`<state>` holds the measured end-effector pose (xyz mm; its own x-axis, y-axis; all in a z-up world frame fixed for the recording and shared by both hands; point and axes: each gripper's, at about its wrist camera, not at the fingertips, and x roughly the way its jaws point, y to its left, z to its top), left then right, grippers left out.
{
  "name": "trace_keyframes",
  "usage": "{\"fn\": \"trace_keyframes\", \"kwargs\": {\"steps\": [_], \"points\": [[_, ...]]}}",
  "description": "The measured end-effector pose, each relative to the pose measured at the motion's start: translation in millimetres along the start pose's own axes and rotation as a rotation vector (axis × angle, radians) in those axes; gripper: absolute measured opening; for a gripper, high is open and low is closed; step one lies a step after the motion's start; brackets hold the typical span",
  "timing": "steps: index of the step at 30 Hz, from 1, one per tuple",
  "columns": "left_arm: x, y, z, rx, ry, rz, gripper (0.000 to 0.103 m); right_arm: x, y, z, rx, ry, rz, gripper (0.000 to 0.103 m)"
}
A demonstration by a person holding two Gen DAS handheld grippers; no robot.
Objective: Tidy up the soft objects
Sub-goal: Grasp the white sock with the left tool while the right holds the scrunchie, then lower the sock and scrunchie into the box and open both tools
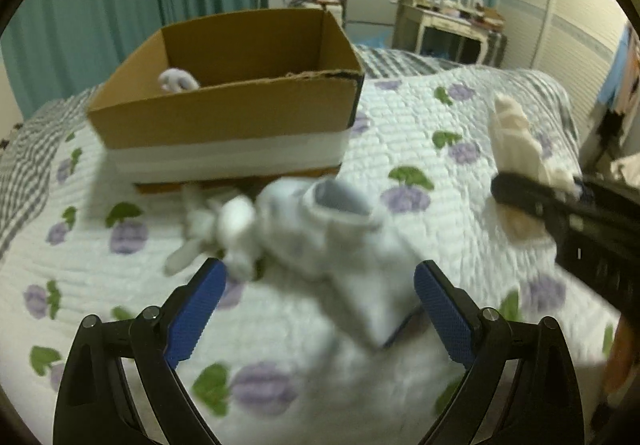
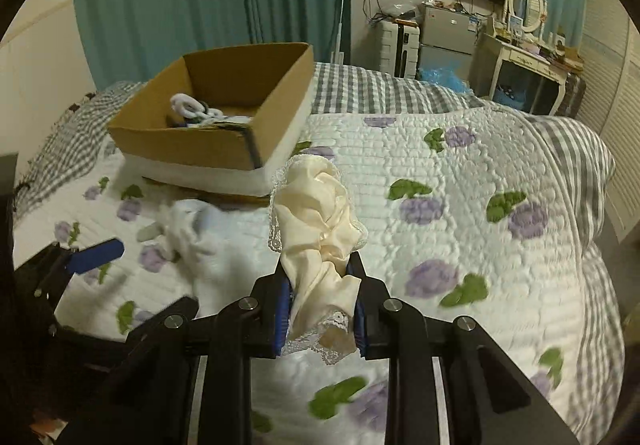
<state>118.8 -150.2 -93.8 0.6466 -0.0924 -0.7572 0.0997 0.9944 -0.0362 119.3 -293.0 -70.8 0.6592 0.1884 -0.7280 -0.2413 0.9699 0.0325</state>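
Note:
A pale cream cloth with a lace edge [image 2: 316, 229] is pinched between the blue pads of my right gripper [image 2: 320, 285] and hangs bunched above the quilt. In the left wrist view the same cloth [image 1: 512, 137] sticks up from the right gripper [image 1: 500, 185] at the right edge. My left gripper [image 1: 320, 285] stands open over a blurred heap of white socks [image 1: 312, 229], one end of which lies between the fingers without touching the pads. The socks [image 2: 192, 229] lie in front of the cardboard box [image 2: 180, 145], with the left gripper [image 2: 148, 277] beside them.
The open cardboard box [image 1: 224, 117] sits on the bed's far left and holds white soft items [image 2: 188, 107]. A white quilt with purple flowers [image 2: 460, 185] covers the bed, over a grey checked sheet [image 2: 380, 89]. Teal curtains, a fridge and a dressing table stand behind.

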Motion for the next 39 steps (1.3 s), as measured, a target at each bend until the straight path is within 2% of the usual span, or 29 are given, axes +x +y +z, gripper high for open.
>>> {"fn": "trace_keyframes", "kwargs": {"steps": [2, 6, 12, 14, 18, 21, 23, 28, 32, 39], "points": [[10, -5, 8, -0.025, -0.005, 0.005, 0.097, 7, -7, 0, -0.006, 0.002, -0.009, 0.025], [30, -7, 15, -0.078, 0.002, 0.005, 0.096, 20, -20, -1, 0.042, 0.025, 0.035, 0.025], [56, -7, 16, -0.067, 0.023, 0.034, 0.095, 27, -24, -2, 0.067, 0.043, 0.056, 0.025], [63, -5, 15, -0.071, 0.046, 0.024, 0.088, 28, -22, -2, 0.058, 0.048, 0.052, 0.025], [63, 0, 12, -0.058, 0.040, -0.017, 0.063, 28, -20, -2, 0.054, 0.050, 0.036, 0.025], [53, 0, 10, -0.016, 0.024, -0.025, 0.048, 26, -19, -4, 0.052, 0.052, 0.012, 0.025], [46, 3, 10, -0.015, 0.023, -0.049, 0.042, 16, -16, -4, 0.043, 0.037, -0.004, 0.025], [9, 22, 9, -0.028, -0.011, -0.115, 0.041, -14, -1, -1, 0.042, 0.005, 0.009, 0.025], [-38, 35, 16, 0.007, -0.091, -0.142, 0.042, -42, 17, 10, 0.031, -0.031, 0.019, 0.025], [-111, 64, 38, 0.117, -0.241, -0.102, 0.042, -91, 52, 42, 0.001, -0.123, 0.022, 0.025]]}}
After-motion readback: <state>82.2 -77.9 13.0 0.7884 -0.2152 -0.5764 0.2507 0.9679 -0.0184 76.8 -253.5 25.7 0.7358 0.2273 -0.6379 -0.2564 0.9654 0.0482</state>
